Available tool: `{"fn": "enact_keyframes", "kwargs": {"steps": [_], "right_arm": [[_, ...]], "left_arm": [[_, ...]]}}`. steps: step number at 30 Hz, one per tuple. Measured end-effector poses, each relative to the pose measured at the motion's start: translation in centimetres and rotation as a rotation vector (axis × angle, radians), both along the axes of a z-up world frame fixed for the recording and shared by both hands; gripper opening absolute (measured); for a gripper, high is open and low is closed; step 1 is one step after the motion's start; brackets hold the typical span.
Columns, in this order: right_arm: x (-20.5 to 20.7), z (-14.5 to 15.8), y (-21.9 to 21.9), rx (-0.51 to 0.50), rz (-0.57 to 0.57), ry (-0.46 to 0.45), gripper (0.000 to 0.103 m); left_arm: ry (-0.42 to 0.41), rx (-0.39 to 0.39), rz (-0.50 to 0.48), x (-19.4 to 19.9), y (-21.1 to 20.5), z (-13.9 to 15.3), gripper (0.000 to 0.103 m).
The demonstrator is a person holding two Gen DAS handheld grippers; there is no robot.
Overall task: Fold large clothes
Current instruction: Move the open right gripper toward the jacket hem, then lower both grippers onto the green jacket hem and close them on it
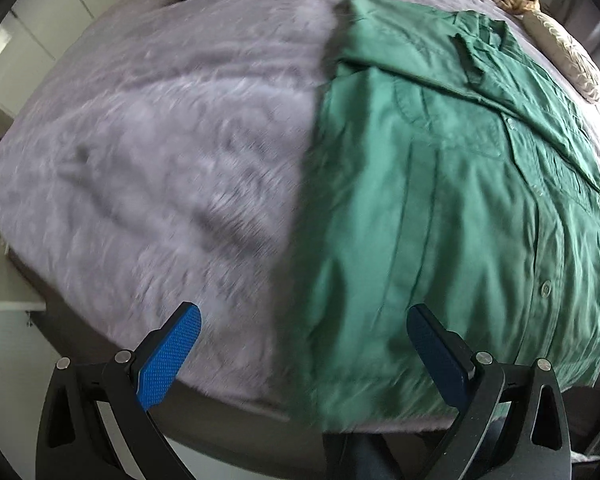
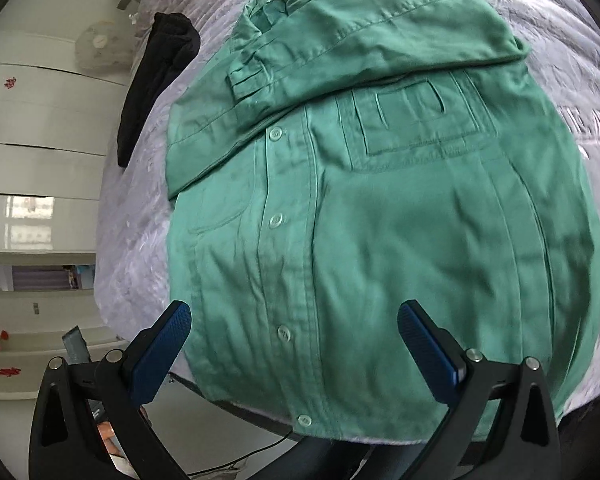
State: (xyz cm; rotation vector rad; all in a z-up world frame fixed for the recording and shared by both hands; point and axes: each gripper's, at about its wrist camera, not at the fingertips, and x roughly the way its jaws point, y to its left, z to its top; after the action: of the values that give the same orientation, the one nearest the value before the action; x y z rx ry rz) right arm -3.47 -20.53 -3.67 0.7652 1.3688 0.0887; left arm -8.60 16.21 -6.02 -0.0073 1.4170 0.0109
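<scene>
The green button-front cotton shirt [image 2: 380,208] is spread on the grey quilted bed [image 1: 148,152], one sleeve already laid across its chest toward 12 o'clock, while further folds remain undone and both left tongs [image 1: 304,340] and right tongs [image 2: 294,336] are held apart, empty.

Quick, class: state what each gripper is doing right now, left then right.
Left gripper: open, holding nothing, above the green shirt.
Right gripper: open, holding nothing, above the same shirt.
</scene>
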Motion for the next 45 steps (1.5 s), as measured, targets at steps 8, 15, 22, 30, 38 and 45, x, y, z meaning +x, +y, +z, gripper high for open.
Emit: {"fn": "enact_keyframes", "kwargs": {"steps": [8, 15, 22, 30, 38, 45], "right_arm": [[-4.4, 0.0, -0.5, 0.031, -0.089, 0.049, 0.103], [-7.2, -0.2, -1.1, 0.064, -0.158, 0.043, 0.103], [-10.7, -1.0, -3.5, 0.098, -0.26, 0.058, 0.103], [-16.8, -3.0, -8.7, 0.126, -0.51, 0.124, 0.103], [-18.0, -5.1, -12.7, 0.059, -0.583, 0.104, 0.103], [-17.2, -7.3, -12.2, 0.19, -0.563, 0.08, 0.103]], "left_arm": [[0.034, -0.016, 0.003, -2.7, 2.7, 0.6, 0.103], [0.041, -0.075, -0.006, -3.7, 2.9, 0.7, 0.103], [0.069, -0.112, -0.045, -3.6, 1.7, -0.3, 0.103], [0.106, -0.133, -0.09, -3.6, 0.1, -1.5, 0.103], [0.11, -0.145, -0.051, -2.6, 0.8, -1.9, 0.103], [0.119, -0.163, -0.049, -2.6, 1.4, -2.4, 0.103]]}}
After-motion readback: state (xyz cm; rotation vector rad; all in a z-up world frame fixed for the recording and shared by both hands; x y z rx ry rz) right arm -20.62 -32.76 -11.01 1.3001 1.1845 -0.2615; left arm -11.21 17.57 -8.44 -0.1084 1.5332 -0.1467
